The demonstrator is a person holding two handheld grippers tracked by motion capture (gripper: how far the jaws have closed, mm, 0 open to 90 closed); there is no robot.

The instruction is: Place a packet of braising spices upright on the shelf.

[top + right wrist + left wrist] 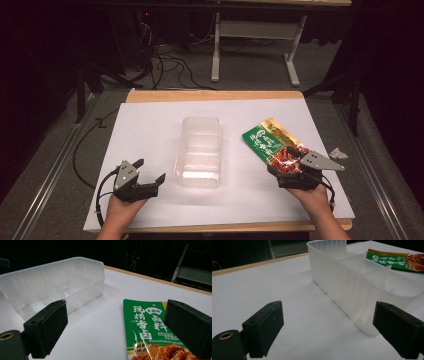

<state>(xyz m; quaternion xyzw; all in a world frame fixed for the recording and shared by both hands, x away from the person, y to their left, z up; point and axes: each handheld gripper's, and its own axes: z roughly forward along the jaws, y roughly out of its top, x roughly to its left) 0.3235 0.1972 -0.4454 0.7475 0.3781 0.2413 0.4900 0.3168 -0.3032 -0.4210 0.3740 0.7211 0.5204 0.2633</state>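
Left gripper [150, 172]: lower left of the high view, jaws spread, holding nothing, beside the clear tray [200, 150].
Right gripper [282, 167]: lower right, jaws spread, over the near end of the green sauce packet [267, 140].

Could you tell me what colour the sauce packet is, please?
The sauce packet is mainly green with white characters and a gold edge; clearest in the right gripper view.

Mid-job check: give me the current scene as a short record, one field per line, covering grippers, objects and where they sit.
surface: white table top
container: clear plastic container, center of the table, upright, with inner dividers, looks empty
packet: green seasoning packet, lying flat to the right of the container, apart from it
left gripper: left gripper open, holding nothing, left of the container
right gripper: right gripper open, over the packet's near end, not closed on it
extra: small crumpled white scrap near the right edge
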